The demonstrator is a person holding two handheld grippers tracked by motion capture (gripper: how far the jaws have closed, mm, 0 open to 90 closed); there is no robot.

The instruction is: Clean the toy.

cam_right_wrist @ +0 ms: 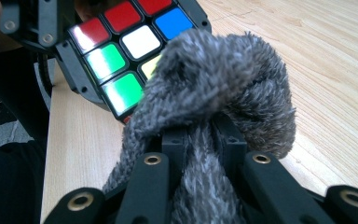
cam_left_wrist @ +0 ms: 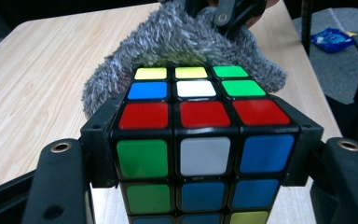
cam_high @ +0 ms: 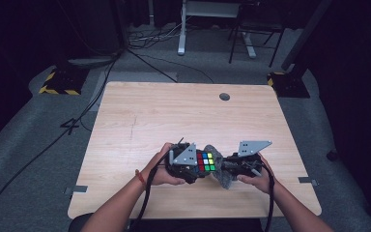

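Observation:
A Rubik's cube point(cam_high: 206, 161) is held just above the wooden table point(cam_high: 149, 111) near its front edge, with my left gripper point(cam_high: 202, 164) shut on it. In the left gripper view the black jaws clamp the cube point(cam_left_wrist: 200, 140) on both sides; its top face shows red, white, blue, yellow and green squares. My right gripper point(cam_high: 228, 167) is shut on a grey fluffy cloth point(cam_high: 222, 178). That cloth point(cam_right_wrist: 214, 88) bulges out past the jaws and presses against the far edge of the cube point(cam_right_wrist: 121, 51). From the left gripper view the cloth point(cam_left_wrist: 182, 42) covers the cube's back side.
A round cable hole point(cam_high: 224, 96) sits at the table's far right. Cables, desk legs and a black-and-yellow striped base point(cam_high: 60, 82) lie on the grey floor beyond. A blue packet point(cam_left_wrist: 331, 39) lies on the floor beside the table.

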